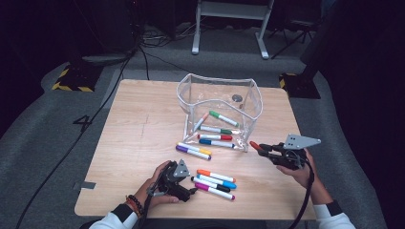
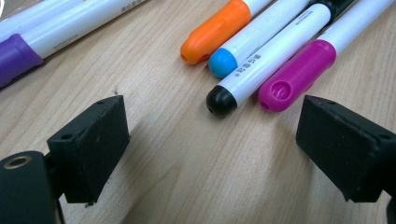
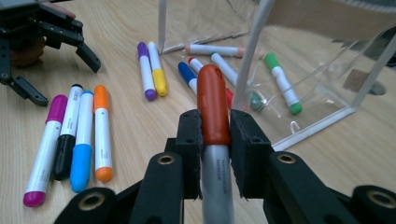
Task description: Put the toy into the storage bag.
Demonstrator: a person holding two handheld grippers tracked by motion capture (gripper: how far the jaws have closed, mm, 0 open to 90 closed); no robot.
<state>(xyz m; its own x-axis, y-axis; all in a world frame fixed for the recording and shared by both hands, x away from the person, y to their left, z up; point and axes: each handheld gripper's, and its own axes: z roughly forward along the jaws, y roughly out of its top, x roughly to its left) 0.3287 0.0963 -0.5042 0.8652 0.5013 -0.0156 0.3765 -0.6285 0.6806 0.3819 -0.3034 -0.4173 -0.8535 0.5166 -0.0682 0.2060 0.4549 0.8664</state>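
My right gripper [image 3: 215, 140] clamps a red marker [image 3: 213, 105]; left gripper [image 2: 212, 149] gapes; four markers [image 1: 216, 183] unpouched beside clear pouch [image 1: 253, 117]

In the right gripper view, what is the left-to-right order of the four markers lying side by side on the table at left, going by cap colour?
Magenta-capped marker → black-capped marker → blue-capped marker → orange-capped marker.
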